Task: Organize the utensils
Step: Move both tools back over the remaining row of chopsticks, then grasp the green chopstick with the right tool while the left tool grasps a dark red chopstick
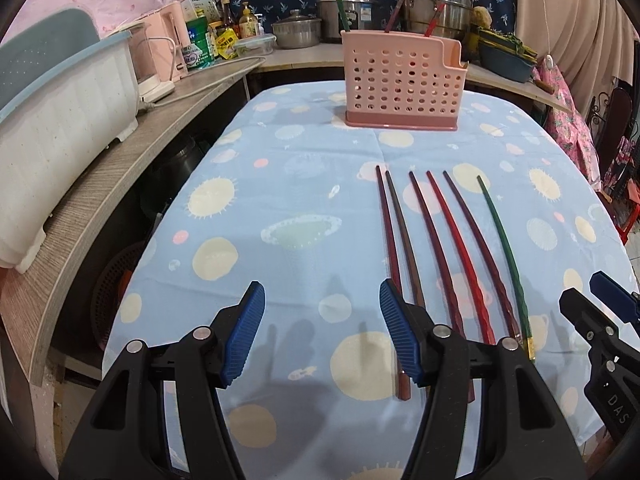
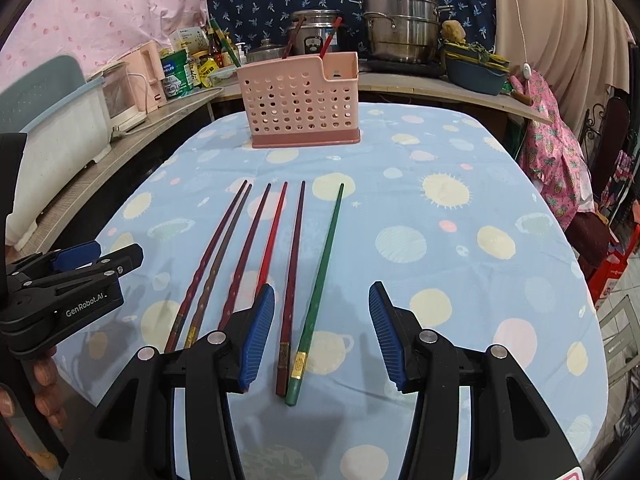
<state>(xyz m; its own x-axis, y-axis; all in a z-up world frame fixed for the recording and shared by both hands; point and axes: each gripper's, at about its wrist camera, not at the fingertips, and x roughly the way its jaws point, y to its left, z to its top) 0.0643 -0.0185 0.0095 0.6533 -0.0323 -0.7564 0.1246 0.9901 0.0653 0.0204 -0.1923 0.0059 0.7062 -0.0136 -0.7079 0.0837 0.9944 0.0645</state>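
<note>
Several chopsticks lie side by side on the blue patterned tablecloth (image 1: 280, 184): dark red and brown ones (image 1: 440, 248) and a green one (image 1: 505, 252), also in the right wrist view (image 2: 320, 280). A pink perforated utensil holder (image 1: 400, 84) stands at the far end, with three chopsticks upright in it; it also shows in the right wrist view (image 2: 302, 98). My left gripper (image 1: 320, 332) is open and empty, just left of the row. My right gripper (image 2: 322, 332) is open and empty over the thick ends of the green and a red chopstick.
A wooden counter (image 1: 120, 168) runs along the left with a white dish rack (image 1: 60, 120), a pink kettle and bottles. Steel pots (image 2: 400, 28) stand behind the holder. A chair with pink cloth (image 2: 556, 152) is at the right.
</note>
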